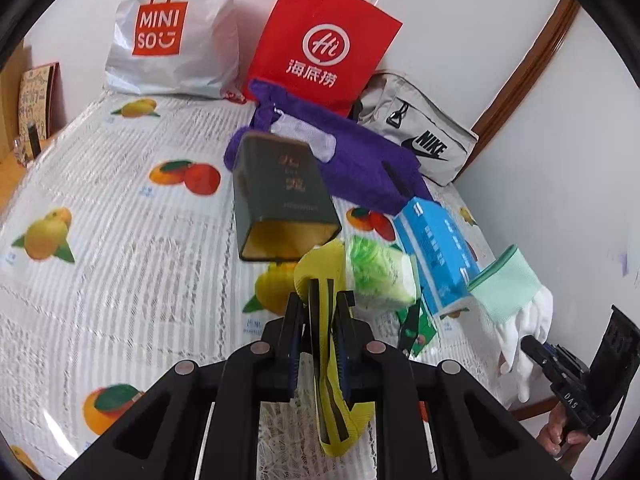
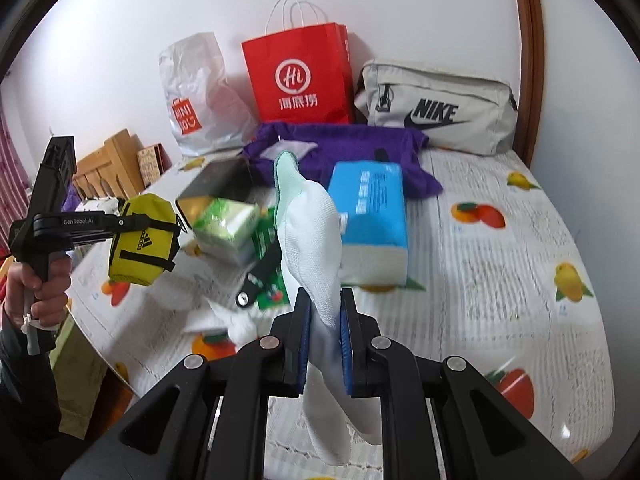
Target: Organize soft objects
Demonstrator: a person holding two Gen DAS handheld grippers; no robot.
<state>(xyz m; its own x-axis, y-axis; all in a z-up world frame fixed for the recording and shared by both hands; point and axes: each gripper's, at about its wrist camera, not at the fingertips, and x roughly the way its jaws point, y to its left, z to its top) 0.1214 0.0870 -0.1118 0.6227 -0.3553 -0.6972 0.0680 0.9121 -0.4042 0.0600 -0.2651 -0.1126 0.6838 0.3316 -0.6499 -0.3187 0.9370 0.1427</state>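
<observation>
My left gripper (image 1: 322, 296) is shut on a yellow Adidas pouch (image 1: 324, 268), which hangs lifted above the bed. In the right wrist view that pouch (image 2: 142, 240) shows at the left, pinched by the left gripper (image 2: 120, 222) in a person's hand. My right gripper (image 2: 324, 300) is shut on a white glove with a mint cuff (image 2: 308, 220), cuff pointing up. From the left wrist view the glove (image 1: 516, 292) hangs at the right edge. A green tissue pack (image 2: 228, 224), a blue tissue pack (image 2: 372, 216) and a purple cloth (image 2: 340, 140) lie on the bed.
A dark green box (image 1: 280, 192) lies open-ended beside the purple cloth. A white Miniso bag (image 1: 172, 40), a red paper bag (image 1: 320, 40) and a grey Nike bag (image 1: 420, 136) stand along the wall. A green card with a black clip (image 2: 268, 276) and another white glove (image 2: 236, 324) lie near the bed's edge.
</observation>
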